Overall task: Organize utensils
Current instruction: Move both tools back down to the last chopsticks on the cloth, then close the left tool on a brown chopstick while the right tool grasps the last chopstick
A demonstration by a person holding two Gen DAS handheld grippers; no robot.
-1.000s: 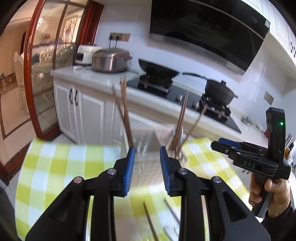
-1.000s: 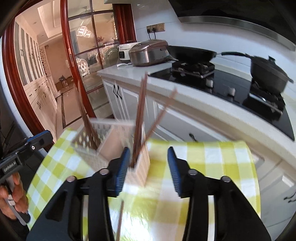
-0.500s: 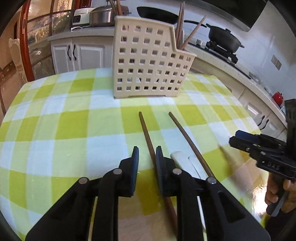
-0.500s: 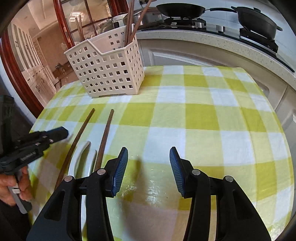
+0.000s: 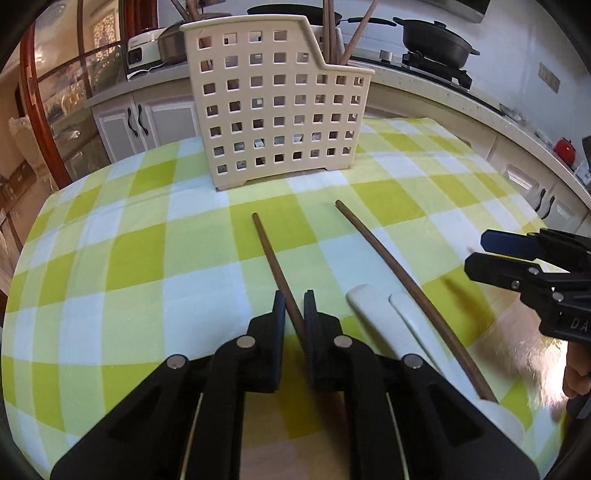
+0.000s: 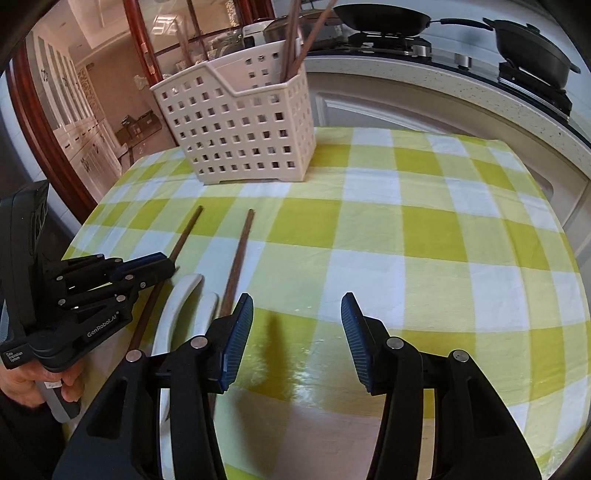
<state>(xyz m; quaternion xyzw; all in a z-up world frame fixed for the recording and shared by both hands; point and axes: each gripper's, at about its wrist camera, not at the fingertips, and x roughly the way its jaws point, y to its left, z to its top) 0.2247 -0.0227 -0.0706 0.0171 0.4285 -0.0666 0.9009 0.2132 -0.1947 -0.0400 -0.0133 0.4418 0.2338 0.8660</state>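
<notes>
Left gripper (image 5: 294, 301): fingers pinched in narrow around the left chopstick (image 5: 275, 262), pads either side of it partway down its length. Can't quite tell if they're pressing on it yet, but there's barely any gap.
Right gripper (image 6: 297, 334): fingers spread wide, nothing between them, hovering over the checked cloth.
Left chopstick: dark brown, lying flat on the cloth, far tip pointing toward the basket (image 5: 280, 107).
Right chopstick (image 5: 402, 284): same kind, lying well apart from the first at the tips, its near end resting over the white spoons (image 5: 373, 306).
White spoons: two of them side by side on the cloth, between the two chopsticks; in the right wrist view (image 6: 184, 306) they sit just left of that gripper's left finger.
Basket: cream plastic with square holes, standing upright on the far side of the desk (image 6: 461, 229); more brown chopsticks (image 6: 295, 37) stick up out of its lower compartment and a few from the taller side.
Writing: the left gripper body reads "GenRoboLAI" plus a small "Data Acquisition System" label in the right wrist view; the right gripper shows "DA…" cut off at the frame edge.
Background: black pan (image 6: 384, 16) and black pot (image 6: 532, 48) on the stove, a rice cooker (image 5: 146, 51) on the counter.
</notes>
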